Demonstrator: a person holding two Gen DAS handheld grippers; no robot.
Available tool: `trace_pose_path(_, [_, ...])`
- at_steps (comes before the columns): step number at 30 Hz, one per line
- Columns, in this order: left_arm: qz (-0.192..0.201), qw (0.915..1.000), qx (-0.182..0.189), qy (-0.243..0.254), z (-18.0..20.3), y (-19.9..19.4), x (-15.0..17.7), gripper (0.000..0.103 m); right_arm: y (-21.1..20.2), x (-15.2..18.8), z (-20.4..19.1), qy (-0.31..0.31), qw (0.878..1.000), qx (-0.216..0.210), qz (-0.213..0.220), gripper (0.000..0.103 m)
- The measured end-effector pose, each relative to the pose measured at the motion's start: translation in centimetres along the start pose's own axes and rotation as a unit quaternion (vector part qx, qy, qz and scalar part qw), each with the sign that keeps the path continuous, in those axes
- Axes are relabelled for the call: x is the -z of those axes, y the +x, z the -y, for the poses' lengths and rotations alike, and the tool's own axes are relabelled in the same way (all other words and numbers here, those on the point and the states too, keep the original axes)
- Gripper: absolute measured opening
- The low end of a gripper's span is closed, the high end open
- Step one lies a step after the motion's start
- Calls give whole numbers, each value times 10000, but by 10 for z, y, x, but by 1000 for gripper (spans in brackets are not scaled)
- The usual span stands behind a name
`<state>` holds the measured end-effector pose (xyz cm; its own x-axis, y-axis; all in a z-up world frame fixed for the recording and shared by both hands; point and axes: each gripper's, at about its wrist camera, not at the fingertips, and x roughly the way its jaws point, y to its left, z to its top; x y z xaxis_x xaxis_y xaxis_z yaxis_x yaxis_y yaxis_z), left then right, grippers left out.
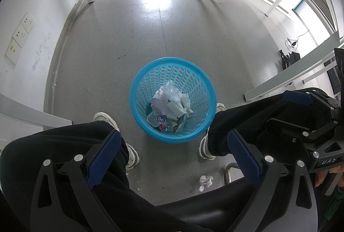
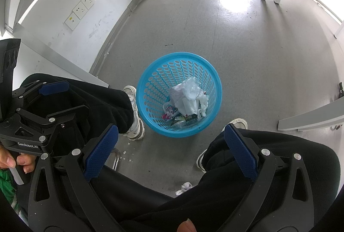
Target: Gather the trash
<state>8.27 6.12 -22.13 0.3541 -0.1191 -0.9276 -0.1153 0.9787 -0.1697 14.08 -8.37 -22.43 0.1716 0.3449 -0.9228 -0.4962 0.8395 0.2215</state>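
A blue perforated basket [image 1: 173, 101] is seen standing on the grey floor [image 1: 172, 38] between the seated person's two shoes, already part filled with crumpled white paper, plastic film and printed wrappers. One crumpled white scrap [image 1: 205, 182] is left loose on the floor, nearer than the basket and just beside a curved metal chair foot [image 1: 229, 171]; a few tiny white crumbs are scattered close by. The left gripper [image 1: 172, 161] is held high above the knees with its blue-padded fingers [image 1: 103, 159] spread wide and nothing between them, and the right gripper [image 2: 169, 153] is likewise held wide apart and empty, the scrap [image 2: 186, 186] lying below it near the person's right leg. The scrap is judged to be the next piece to be collected. It is best approached from straight above with the fingers kept spread until the pads straddle it, then closed gently, since such light paper is likely to slide or flatten if pushed sideways. The chair foot should be cleared on the way down, and the scrap should be released only when it is well over the basket's rim
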Motion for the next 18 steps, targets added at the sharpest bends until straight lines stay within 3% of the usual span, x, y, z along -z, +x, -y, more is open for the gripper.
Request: trace_pose_path(18, [-62,9999,129,-48,3,6,8,97,0,-1,1,3,10000,-5,-7,94])
